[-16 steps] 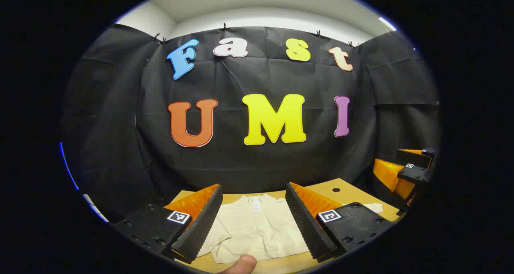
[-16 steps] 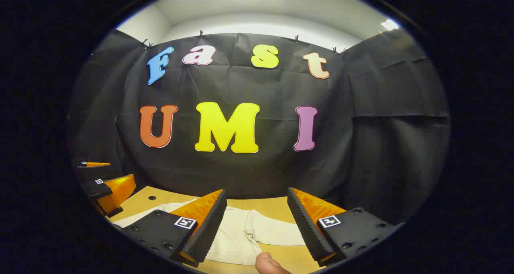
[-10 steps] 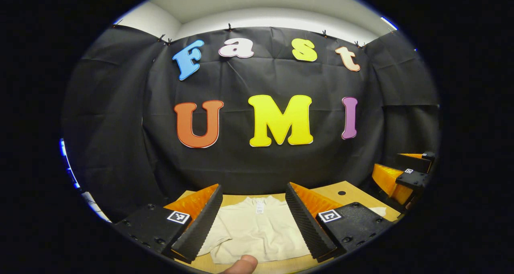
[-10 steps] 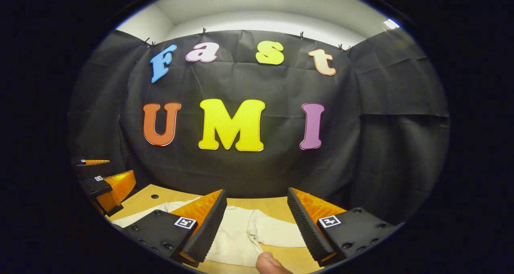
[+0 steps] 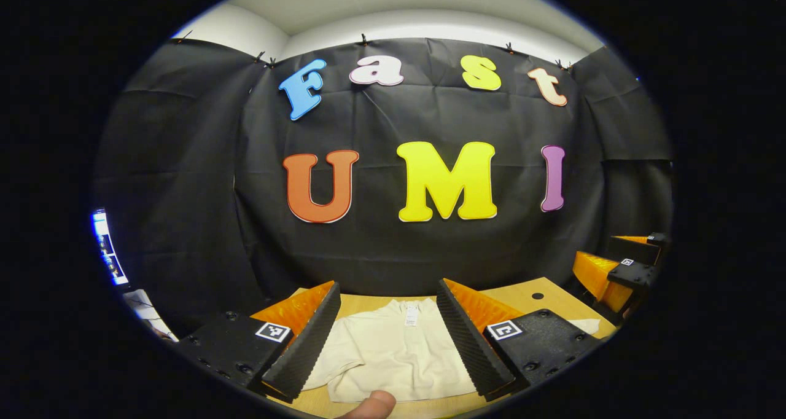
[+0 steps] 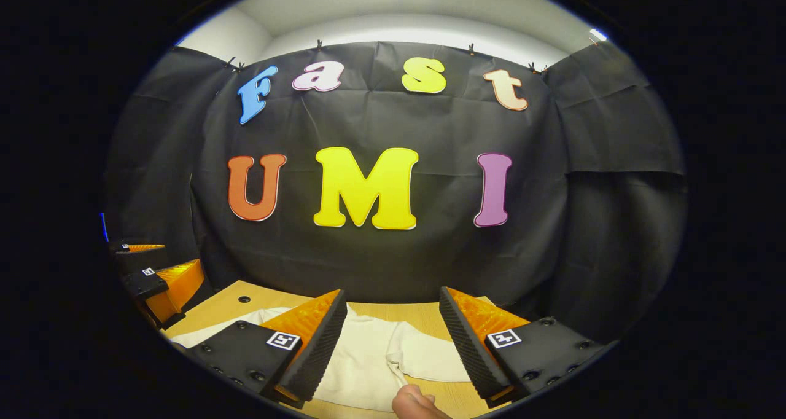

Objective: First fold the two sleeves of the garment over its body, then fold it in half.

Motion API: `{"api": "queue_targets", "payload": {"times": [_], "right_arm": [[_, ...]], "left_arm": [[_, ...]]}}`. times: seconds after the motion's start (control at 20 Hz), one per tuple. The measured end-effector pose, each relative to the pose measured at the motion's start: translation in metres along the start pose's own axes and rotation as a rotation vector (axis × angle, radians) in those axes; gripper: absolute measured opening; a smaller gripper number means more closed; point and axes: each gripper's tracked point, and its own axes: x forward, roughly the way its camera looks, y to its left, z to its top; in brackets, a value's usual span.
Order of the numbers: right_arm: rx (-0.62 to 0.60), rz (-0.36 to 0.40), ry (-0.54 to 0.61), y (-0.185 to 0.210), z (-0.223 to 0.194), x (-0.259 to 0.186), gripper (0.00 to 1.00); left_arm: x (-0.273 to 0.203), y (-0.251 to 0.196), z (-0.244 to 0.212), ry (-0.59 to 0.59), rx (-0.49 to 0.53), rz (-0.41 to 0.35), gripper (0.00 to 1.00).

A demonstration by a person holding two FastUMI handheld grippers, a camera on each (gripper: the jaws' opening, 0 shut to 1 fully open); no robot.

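1. The cream garment (image 5: 393, 351) lies flat on the wooden table (image 5: 522, 293), its collar and small neck tag toward the black cloth wall (image 5: 393, 247) and its hem toward the near table edge.
2. In the right gripper view the garment (image 6: 368, 360) shows one short sleeve (image 6: 430, 357) spread out sideways from the body, not folded over it.
3. In the left gripper view the other sleeve (image 5: 338, 357) lies out beside the body, also unfolded.
4. The left gripper (image 5: 388, 339) hangs above the garment with its jaws spread wide and nothing between them; the cloth shows through the gap.
5. The right gripper (image 6: 393, 345) is likewise wide open and empty above the garment's sleeve side.
6. A fingertip (image 5: 371, 405) shows at the bottom edge, just nearer than the garment's hem; a thumb (image 6: 414, 403) shows in the same place in the right gripper view.
7. Each gripper also appears in the other's view, off to the garment's side: the right (image 5: 617, 271) and the left (image 6: 159, 284).
8. A round hole (image 5: 538, 295) marks the table beyond the garment.
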Motion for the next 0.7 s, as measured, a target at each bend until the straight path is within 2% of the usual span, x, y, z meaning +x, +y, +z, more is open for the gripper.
{"api": "queue_targets", "payload": {"times": [0.35, 0.5, 0.7], "right_arm": [[0.012, -0.025, 0.017, -0.016, -0.009, 0.02, 0.94], [0.005, -0.084, 0.01, -0.053, -0.011, 0.036, 0.94], [-0.035, -0.196, 0.005, -0.132, -0.02, 0.061, 0.93]], "left_arm": [[0.011, 0.001, -0.003, 0.016, 0.011, 0.019, 1.0], [0.015, -0.004, -0.004, 0.022, 0.02, 0.026, 1.0], [0.016, -0.013, -0.005, 0.035, 0.029, 0.042, 1.0]]}}
